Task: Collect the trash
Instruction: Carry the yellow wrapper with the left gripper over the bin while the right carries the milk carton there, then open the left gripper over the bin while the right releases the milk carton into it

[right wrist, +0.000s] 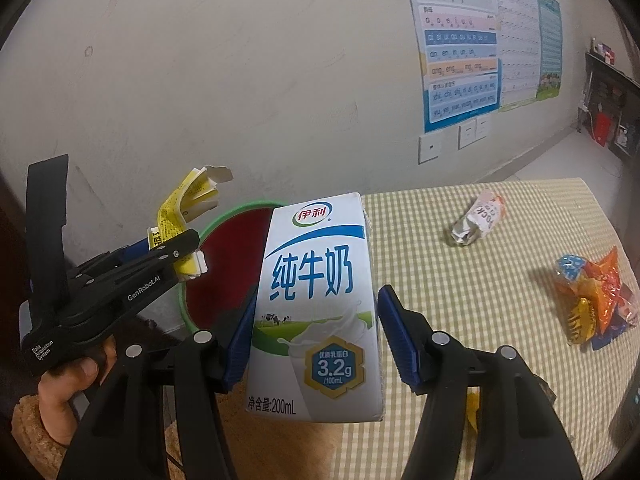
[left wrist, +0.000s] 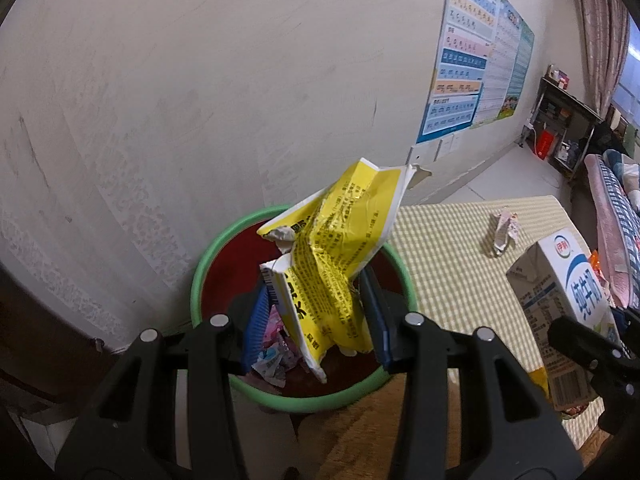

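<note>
My left gripper (left wrist: 316, 312) is shut on a crumpled yellow paper package (left wrist: 336, 248) and holds it over the green-rimmed red trash bin (left wrist: 200, 276); the bin holds several wrappers. From the right wrist view the left gripper (right wrist: 176, 256) and yellow package (right wrist: 180, 208) hang at the bin's (right wrist: 224, 216) left edge. A white and blue milk carton (right wrist: 316, 304) stands upright between the blue pads of my right gripper (right wrist: 316, 340). The left pad touches it; a gap shows at the right pad. The carton also shows in the left wrist view (left wrist: 560, 304).
The checked tablecloth (right wrist: 480, 280) carries a crumpled white wrapper (right wrist: 478, 218) and orange snack wrappers (right wrist: 596, 296). The bin sits beside the table's left edge against the wall. Posters (right wrist: 472, 40) hang on the wall. A shelf (left wrist: 560, 120) and bed (left wrist: 616, 216) stand at the right.
</note>
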A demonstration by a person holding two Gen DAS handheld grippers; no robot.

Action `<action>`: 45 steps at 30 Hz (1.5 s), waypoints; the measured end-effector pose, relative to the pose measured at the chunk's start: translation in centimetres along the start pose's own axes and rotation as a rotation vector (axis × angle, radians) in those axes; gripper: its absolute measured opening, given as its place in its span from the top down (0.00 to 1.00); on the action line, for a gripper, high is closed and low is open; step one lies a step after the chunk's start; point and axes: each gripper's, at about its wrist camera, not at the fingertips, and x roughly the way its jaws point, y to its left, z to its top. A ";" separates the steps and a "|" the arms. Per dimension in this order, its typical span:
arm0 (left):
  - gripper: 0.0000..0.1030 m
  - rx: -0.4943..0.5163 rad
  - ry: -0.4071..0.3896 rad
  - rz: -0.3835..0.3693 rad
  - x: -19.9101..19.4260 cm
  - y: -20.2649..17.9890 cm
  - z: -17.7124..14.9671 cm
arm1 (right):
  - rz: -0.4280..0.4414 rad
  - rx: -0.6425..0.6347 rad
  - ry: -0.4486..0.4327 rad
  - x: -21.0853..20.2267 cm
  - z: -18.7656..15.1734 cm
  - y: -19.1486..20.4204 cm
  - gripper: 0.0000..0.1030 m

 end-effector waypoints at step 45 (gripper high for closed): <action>0.60 -0.103 0.146 0.047 6.6 5.2 -1.3 | 0.061 -0.051 0.120 8.8 2.7 3.4 0.44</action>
